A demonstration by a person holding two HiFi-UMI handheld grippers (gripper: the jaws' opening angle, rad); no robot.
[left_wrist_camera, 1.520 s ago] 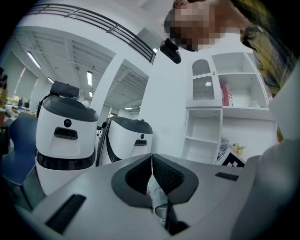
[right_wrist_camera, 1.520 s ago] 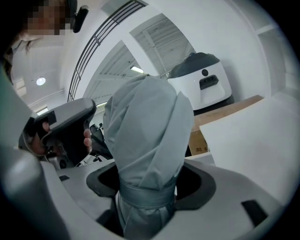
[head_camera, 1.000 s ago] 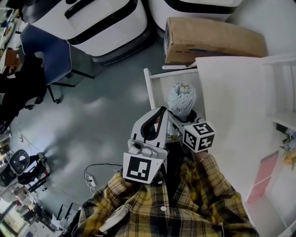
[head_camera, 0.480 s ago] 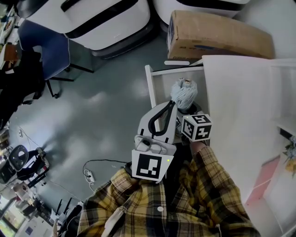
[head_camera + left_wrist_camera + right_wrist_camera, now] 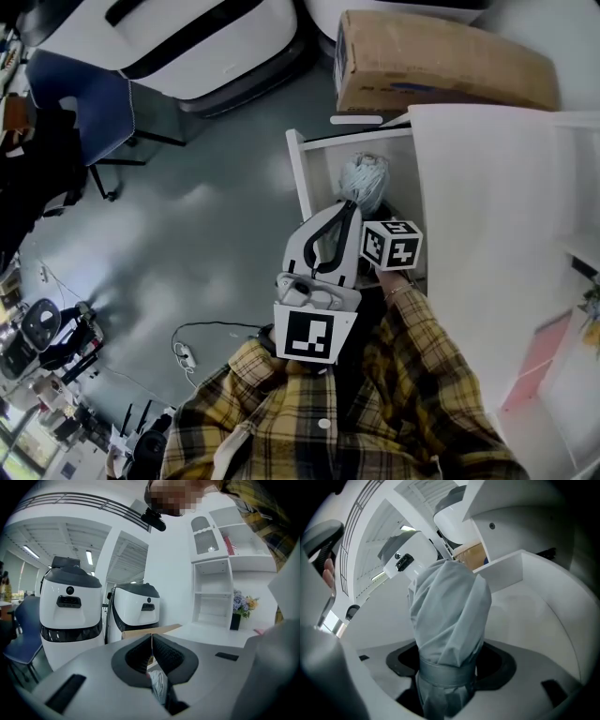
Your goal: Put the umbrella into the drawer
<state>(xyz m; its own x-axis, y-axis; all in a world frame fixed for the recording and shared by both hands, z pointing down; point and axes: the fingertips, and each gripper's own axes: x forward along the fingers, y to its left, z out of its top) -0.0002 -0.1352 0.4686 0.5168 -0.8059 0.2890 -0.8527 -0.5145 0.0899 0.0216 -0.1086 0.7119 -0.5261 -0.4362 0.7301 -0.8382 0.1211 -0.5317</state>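
Your right gripper [image 5: 447, 677], jaws clamped on the folded umbrella [image 5: 364, 178], has carried it further over the open drawer [image 5: 298, 173] — lower it next (left gripper [image 5: 151, 644]: jaws together, empty).

left gripper [image 5: 151, 640] jaws together, tips touching. pale umbrella [image 5: 159, 686] fabric shows low behind pads. beyond: two white machines [image 5: 70, 606], cardboard box [image 5: 133, 633], white shelf unit [image 5: 213, 592], flowers [image 5: 243, 604].

The drawer [image 5: 302, 173] is open from above. The umbrella [image 5: 364, 178] fills its middle; my left gripper [image 5: 349, 208] crowds its near end
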